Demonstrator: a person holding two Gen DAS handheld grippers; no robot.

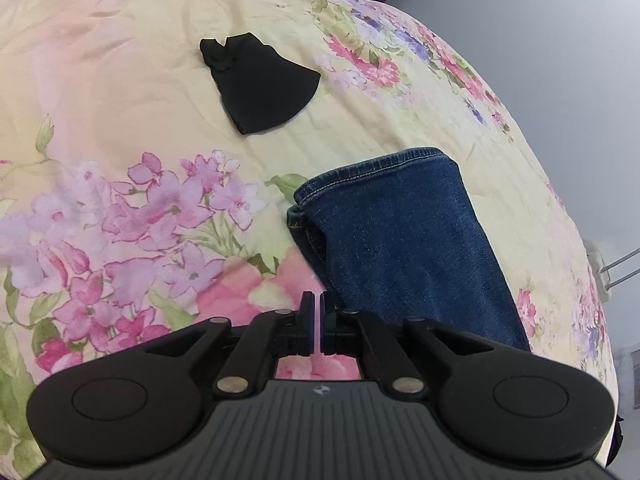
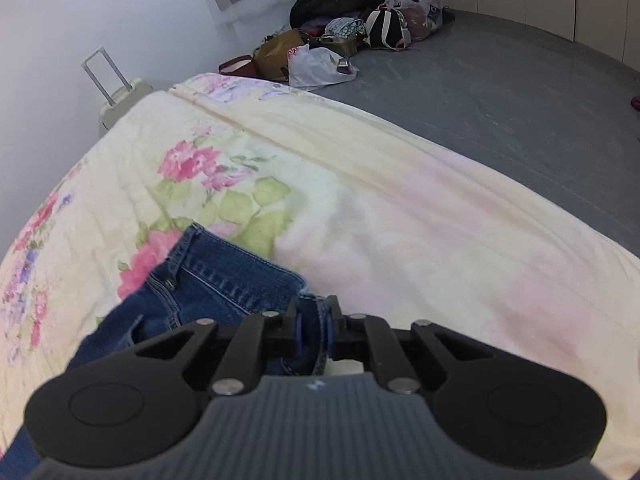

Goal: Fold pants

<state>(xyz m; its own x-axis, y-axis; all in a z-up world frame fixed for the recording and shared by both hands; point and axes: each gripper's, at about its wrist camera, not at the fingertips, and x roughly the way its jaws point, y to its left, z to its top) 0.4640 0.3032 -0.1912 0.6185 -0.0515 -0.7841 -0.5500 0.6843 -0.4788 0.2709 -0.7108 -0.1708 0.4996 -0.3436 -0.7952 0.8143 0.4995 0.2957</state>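
Observation:
Blue denim pants lie on a floral bedspread. In the left wrist view a pant leg with its stitched hem reaches away to the right of my left gripper, which is shut and empty just left of the leg's edge. In the right wrist view the waistband end of the pants lies at lower left, and my right gripper is shut on a fold of the denim at its edge.
A folded black garment lies farther up the bed. The bedspread ends at a grey floor. A pile of bags and clothes and a white suitcase stand by the wall.

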